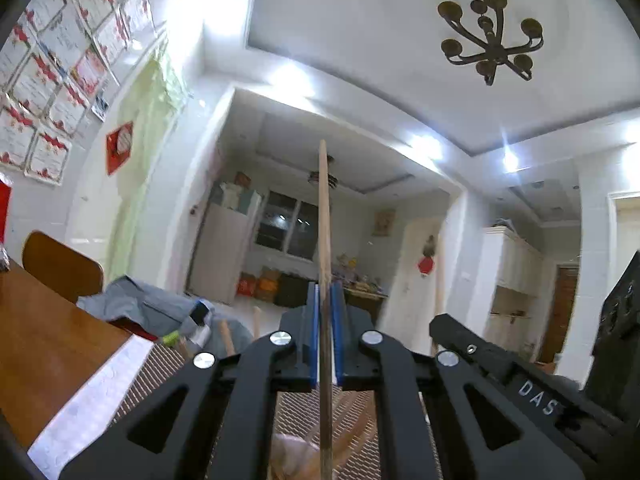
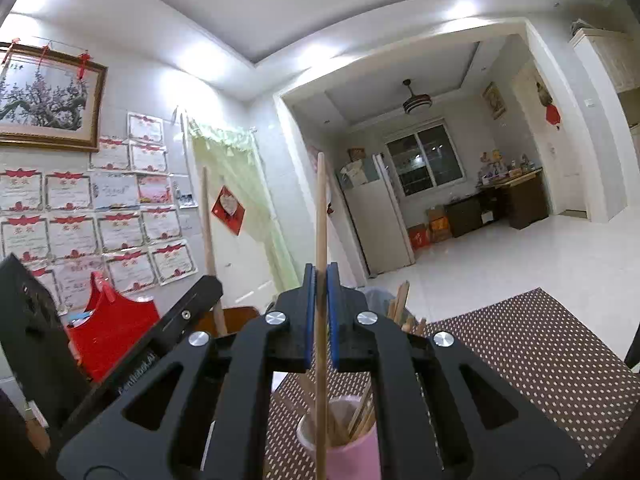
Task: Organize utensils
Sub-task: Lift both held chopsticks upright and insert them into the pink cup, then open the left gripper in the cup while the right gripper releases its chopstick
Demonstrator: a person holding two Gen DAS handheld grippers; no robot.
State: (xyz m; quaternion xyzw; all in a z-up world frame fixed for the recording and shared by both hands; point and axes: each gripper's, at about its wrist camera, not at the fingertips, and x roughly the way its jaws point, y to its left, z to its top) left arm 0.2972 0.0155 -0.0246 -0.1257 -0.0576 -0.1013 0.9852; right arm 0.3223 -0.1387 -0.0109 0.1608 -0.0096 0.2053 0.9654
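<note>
Both claws tilted up, open air ahead of each. Left claw point(image 1: 326, 312) clamps a chopstick point(image 1: 325, 240) upright; right claw point(image 2: 319, 300) clamps another chopstick point(image 2: 320, 240) the same way. The two rigs sit close side by side, so lateral room between them is tight. Below right claw: pink cup point(image 2: 352, 440) full of sticks, directly under the held stick. Dotted mat point(image 2: 540, 360) to its right is bare. Left side: grey cloth pile point(image 1: 140, 308) and chair back point(image 1: 60, 264) block the counter point(image 1: 48, 352) edge.

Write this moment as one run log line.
left gripper: shut on chopstick | right gripper: shut on second chopstick | pink cup: holds chopsticks
</note>
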